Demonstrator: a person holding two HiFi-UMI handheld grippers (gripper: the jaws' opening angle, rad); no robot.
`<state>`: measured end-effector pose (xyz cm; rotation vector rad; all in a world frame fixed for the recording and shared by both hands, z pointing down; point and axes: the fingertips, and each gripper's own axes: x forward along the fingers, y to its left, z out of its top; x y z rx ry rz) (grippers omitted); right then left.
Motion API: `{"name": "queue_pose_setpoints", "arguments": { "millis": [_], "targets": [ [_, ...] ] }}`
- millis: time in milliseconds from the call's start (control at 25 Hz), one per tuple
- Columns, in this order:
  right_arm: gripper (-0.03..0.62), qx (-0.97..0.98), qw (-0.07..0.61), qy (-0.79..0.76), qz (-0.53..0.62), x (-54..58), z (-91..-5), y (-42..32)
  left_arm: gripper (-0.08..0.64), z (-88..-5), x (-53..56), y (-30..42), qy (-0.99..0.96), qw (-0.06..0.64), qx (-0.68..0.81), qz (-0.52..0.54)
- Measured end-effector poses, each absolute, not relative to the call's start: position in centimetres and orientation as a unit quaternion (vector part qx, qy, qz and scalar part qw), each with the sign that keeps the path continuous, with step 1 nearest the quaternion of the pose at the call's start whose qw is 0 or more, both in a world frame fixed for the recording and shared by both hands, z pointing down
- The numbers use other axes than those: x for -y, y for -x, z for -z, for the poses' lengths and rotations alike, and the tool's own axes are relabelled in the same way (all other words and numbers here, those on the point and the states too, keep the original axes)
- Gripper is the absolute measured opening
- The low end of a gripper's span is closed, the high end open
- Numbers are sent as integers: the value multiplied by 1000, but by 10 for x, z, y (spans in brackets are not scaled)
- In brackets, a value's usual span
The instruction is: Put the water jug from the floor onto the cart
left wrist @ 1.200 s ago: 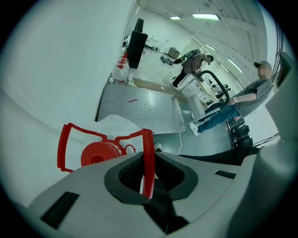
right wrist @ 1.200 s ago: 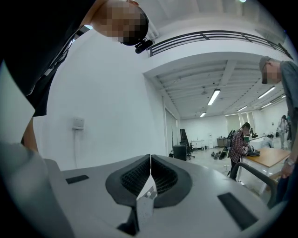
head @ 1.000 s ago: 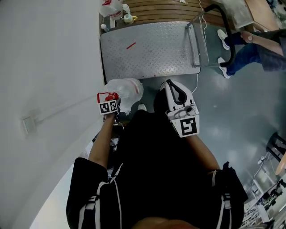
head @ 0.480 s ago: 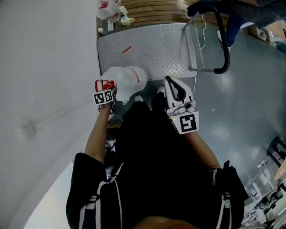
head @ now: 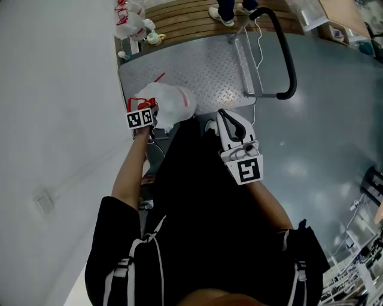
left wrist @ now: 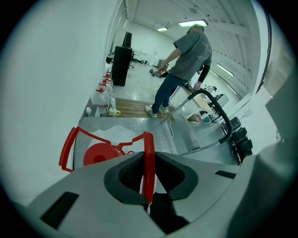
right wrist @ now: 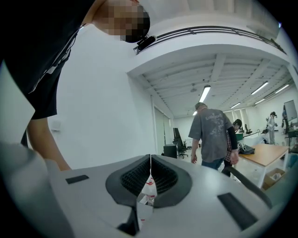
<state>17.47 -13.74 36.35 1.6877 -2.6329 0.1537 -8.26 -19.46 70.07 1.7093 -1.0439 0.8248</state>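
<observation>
The water jug [head: 172, 104] is translucent, with a red cap [left wrist: 98, 155] and a red carry handle [left wrist: 148, 153]. My left gripper [head: 149, 112] is shut on that handle and points steeply down; the handle's bar runs between the pads in the left gripper view. The jug hangs over the near left corner of the cart's steel deck [head: 206, 72]. Whether it touches the deck I cannot tell. My right gripper [head: 230, 122] is to the right, at the cart's near edge, shut and empty; its pads meet in the right gripper view [right wrist: 150, 168].
The cart's black push handle [head: 286, 57] rises on its right side. More jugs [head: 128, 21] stand against the white wall beyond the cart, beside a wooden pallet [head: 197, 15]. A person [left wrist: 186, 60] walks past the far end of the cart.
My left gripper has carried the jug forward, from short of the cart to over its near left corner. The right gripper has come forward a little. The other person has walked leftward behind the cart.
</observation>
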Motion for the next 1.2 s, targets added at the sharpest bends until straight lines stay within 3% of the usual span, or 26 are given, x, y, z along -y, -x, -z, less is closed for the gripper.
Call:
{"name": "queue_pose_setpoints", "arguments": {
  "millis": [280, 680, 1200],
  "targets": [
    [18, 793, 21, -607, -40, 167, -359, -206, 69, -723, 238, 54, -713, 456, 382, -372],
    [18, 785, 51, -615, -47, 197, -363, -186, 69, -735, 296, 27, -726, 435, 372, -381],
    [18, 764, 92, -635, -69, 198, -382, -191, 61, -766, 273, -34, -759, 451, 296, -365]
  ]
}}
